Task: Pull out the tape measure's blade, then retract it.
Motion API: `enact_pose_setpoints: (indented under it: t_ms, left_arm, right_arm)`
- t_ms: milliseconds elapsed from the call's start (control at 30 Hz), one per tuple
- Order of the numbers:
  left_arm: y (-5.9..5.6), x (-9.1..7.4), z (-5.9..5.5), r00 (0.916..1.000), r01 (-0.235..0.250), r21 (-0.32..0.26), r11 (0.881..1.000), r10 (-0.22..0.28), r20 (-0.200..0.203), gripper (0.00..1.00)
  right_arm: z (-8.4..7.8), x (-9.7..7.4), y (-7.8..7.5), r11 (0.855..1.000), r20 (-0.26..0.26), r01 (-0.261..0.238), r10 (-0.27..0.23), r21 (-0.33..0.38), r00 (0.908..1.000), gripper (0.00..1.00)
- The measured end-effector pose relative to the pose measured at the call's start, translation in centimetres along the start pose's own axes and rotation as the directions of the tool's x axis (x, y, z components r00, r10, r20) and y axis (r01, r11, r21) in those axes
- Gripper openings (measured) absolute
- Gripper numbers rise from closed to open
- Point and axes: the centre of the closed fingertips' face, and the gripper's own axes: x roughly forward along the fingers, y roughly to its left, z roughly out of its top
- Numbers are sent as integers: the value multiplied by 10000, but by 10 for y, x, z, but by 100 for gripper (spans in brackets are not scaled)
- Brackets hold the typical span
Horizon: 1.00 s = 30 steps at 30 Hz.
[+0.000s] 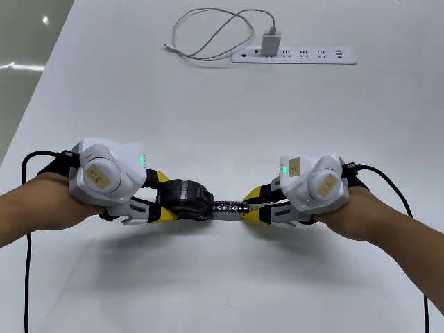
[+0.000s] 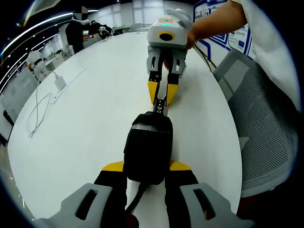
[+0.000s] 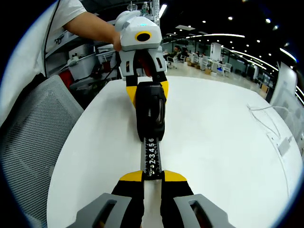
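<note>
Both forearms reach in from the near edge of the white surface [image 1: 208, 118], and the two hands point their tools at each other, tip to tip, low over it. The left hand [image 1: 48, 201] holds the left claw [image 1: 164, 195] level, its yellow-tipped jaws pressed onto the flanks of the black tape measure [image 1: 186, 200], so the case sits between them and juts past the tips. The right hand [image 1: 354, 211] holds the right claw [image 1: 254, 206] just beyond the case, jaws closed on the end of the blade [image 1: 230, 207]. A short length of numbered blade bridges the gap between the two claws.

The right gripper view reads the blade's printed digits, running from its own tips straight ahead to the case. The left gripper view shows the case's top and a cord trailing back between its jaws. Both gripper views take in a grey mesh chair [image 2: 266, 133] beside the surface. The head view shows, far ahead of both claws, a power strip [image 1: 295, 54] with a charger [image 1: 270, 43] and a looped cable [image 1: 208, 35].
</note>
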Motion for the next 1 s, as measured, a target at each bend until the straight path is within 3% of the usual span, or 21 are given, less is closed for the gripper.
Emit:
enact_pose_setpoints:
  t_ms: [1000]
  left_arm:
    - [0, 3, 1, 10000, 22, 127, 9999, -22, -25, 25]
  right_arm:
    - [-42, -44, -3, 9991, -1013, 399, -383, 134, 9941, 8]
